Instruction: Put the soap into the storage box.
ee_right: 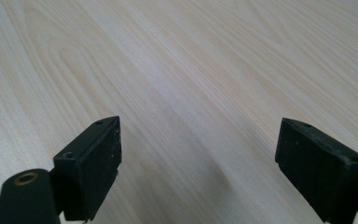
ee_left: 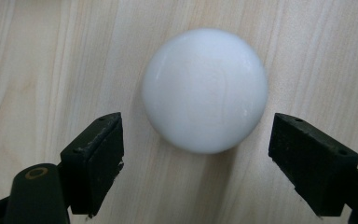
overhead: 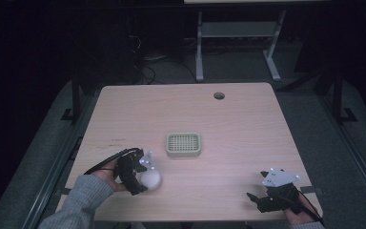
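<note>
You worked at a light wooden table (overhead: 248, 124), and every position below was referenced to the small green basket (overhead: 183, 144) that sat near the table's centre. The table carried a round cable hole (overhead: 219, 95) beyond the basket, toward the far edge and slightly to the right of it. The basket was a shallow rectangular tray with a gridded floor, standing flat on the wood. Your right gripper (overhead: 262, 198) rested well apart from the basket, toward the near right corner of the table, with its grey three-cornered plate facing up; in the right gripper view its two black jaws stood wide apart over bare wood grain, with nothing between them (ee_right: 198, 163). Your left gripper (overhead: 140, 177) was positioned near the basket, on the near left side of it, held in a hand with a grey sleeve (overhead: 83, 200). Its jaws were likewise spread, and in the left gripper view (ee_left: 196, 154) neither pad touched anything: a clear gap remained on each side. The white ball (overhead: 150, 179) lay on the table just ahead of those spread jaws and roughly centred between them (ee_left: 205, 89), near the basket's front left corner and outside the basket.
</note>
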Action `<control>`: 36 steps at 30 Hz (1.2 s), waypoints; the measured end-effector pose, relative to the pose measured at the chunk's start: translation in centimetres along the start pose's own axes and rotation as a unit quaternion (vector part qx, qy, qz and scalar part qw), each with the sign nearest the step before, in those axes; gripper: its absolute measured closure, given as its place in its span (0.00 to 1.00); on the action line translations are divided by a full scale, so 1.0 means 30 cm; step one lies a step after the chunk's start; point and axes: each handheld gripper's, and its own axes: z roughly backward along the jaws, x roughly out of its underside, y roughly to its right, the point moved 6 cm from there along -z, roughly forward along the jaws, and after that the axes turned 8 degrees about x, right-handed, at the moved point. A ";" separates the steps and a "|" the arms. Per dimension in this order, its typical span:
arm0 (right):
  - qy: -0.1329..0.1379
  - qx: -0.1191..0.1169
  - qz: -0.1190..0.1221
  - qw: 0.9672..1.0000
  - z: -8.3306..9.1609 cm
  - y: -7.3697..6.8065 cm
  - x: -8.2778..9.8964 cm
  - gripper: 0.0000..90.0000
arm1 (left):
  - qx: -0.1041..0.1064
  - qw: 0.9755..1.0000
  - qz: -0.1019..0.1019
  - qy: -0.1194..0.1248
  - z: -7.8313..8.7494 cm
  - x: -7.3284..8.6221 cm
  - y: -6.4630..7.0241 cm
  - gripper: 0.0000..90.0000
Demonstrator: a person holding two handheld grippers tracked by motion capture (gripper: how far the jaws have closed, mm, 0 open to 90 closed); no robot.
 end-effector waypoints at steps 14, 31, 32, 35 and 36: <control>0.001 -0.002 0.001 1.000 0.000 -0.002 -0.001 0.15 | 0.026 1.000 -0.005 -0.012 -0.020 -0.043 -0.008 0.20; 0.000 -0.005 0.001 1.000 0.001 -0.004 -0.001 0.15 | 0.048 0.998 -0.007 -0.030 -0.061 -0.065 -0.021 0.20; 0.000 -0.005 0.000 1.000 0.000 -0.004 -0.001 0.15 | 0.050 0.998 -0.007 -0.031 -0.062 -0.065 -0.022 0.20; 0.000 -0.005 0.000 1.000 0.000 -0.004 -0.001 0.15 | 0.051 0.998 -0.006 -0.033 -0.068 -0.065 -0.024 0.20; -0.001 -0.005 0.000 1.000 0.000 -0.005 -0.001 0.15 | 0.052 0.998 -0.007 -0.034 -0.071 -0.065 -0.024 0.20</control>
